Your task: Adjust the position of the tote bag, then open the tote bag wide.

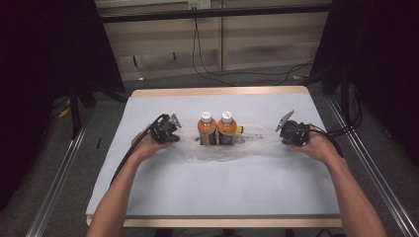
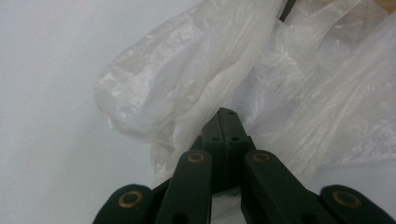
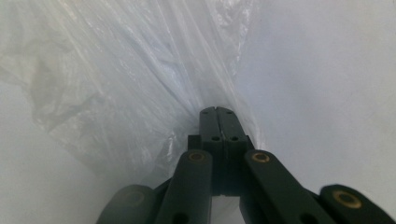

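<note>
2 bottles (image 1: 207, 129) (both white-capped), 1 plastic bag (image 1: 257, 143), 2 grippers (image 1: 165, 129).

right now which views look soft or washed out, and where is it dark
High view: dark at both sides, table evenly lit. Left gripper view: plastic bag bright, slightly soft. Right gripper view: bag pale and hazy, near tongs blurred at the bottom.

Between the left gripper (image 1: 174, 129) and right gripper (image 1: 284, 133) — two bottles (image 1: 217, 129) and crumpled plastic (image 1: 257, 143); behind each, open table (image 1: 222, 192).
</note>
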Demonstrator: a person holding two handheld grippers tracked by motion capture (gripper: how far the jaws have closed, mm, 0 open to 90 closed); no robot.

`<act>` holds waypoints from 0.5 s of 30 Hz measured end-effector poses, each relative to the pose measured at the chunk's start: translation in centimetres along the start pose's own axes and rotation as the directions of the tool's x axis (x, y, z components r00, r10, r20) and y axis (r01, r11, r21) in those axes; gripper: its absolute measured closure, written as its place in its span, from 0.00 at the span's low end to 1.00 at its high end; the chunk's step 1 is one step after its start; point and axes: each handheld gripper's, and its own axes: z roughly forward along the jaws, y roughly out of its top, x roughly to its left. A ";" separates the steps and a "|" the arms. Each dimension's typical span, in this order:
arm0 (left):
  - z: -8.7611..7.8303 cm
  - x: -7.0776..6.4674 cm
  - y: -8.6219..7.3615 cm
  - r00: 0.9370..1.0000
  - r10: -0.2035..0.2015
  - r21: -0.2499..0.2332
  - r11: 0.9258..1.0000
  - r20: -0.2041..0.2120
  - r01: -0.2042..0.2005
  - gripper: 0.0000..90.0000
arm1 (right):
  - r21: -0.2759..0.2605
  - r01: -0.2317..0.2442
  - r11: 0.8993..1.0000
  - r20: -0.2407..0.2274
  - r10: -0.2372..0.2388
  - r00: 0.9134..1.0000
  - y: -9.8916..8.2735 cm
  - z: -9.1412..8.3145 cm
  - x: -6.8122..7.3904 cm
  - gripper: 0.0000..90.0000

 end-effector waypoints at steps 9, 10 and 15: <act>-1.0 -0.5 -0.9 0.996 -0.069 -0.119 0.990 0.061 0.076 1.00 | -0.067 -0.061 0.996 -0.034 0.059 0.998 0.0 -0.4 0.1 1.00; -1.2 -0.5 -1.1 0.994 -0.079 -0.141 0.986 0.073 0.089 1.00 | -0.081 -0.071 0.994 -0.048 0.067 0.997 0.0 -0.5 0.1 1.00; -2.6 -1.4 -1.4 0.988 -0.113 -0.270 0.953 0.104 0.137 1.00 | -0.225 -0.132 0.965 -0.103 0.111 0.988 0.0 -1.9 0.2 1.00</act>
